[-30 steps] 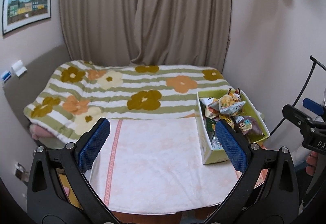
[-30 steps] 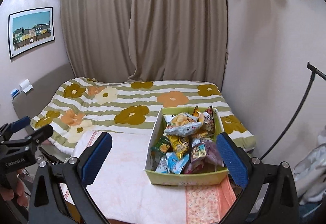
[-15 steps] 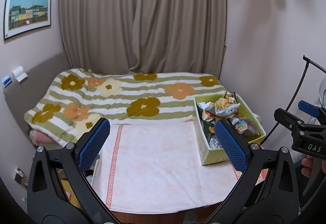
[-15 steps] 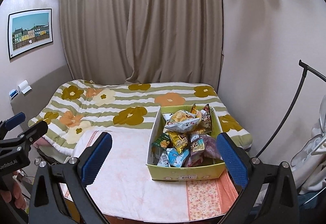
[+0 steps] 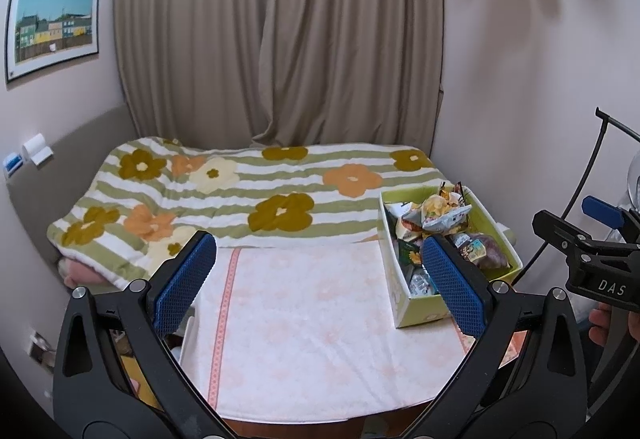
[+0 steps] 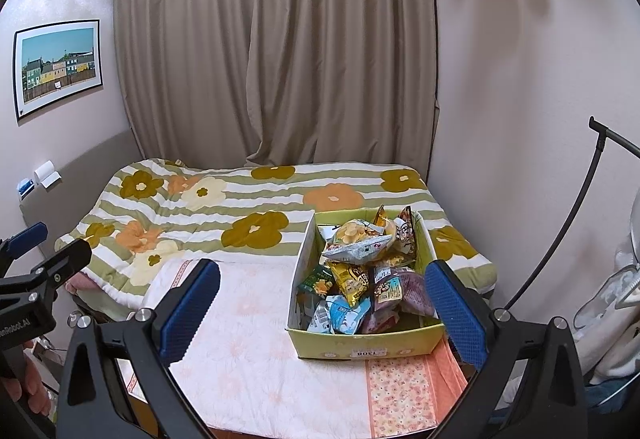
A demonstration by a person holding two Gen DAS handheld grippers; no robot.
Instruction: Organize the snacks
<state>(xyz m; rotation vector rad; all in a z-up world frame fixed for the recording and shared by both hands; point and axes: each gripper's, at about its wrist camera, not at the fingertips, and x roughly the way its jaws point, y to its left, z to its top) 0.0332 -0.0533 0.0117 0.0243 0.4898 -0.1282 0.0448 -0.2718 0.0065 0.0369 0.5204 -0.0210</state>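
A yellow-green cardboard box [image 6: 400, 347] [image 5: 390, 239] stands on the right part of a table covered with a pale pink cloth [image 6: 248, 339] [image 5: 312, 319]. It is piled with snack bags [image 6: 360, 263] [image 5: 434, 215]: a silver chip bag on top, yellow, green, blue and purple packs below. My left gripper [image 5: 320, 279] hangs open above the cloth, left of the box, nothing between its blue pads. My right gripper [image 6: 322, 307] is open too, held back from the table, its fingers framing the box from the near side. Each gripper shows at the edge of the other's view.
Behind the table lies a bed under a striped flowered blanket [image 5: 240, 195]. Closed beige curtains [image 6: 280, 59] fill the back wall. A framed picture [image 5: 52, 27] hangs left. A black rack pole [image 6: 576, 215] and hanging clothes stand at the right. A person's hand [image 5: 600, 323] holds the right gripper.
Both grippers have drawn back and up from the table, so the box and cloth look smaller and farther. Both stay open; nothing was picked up.
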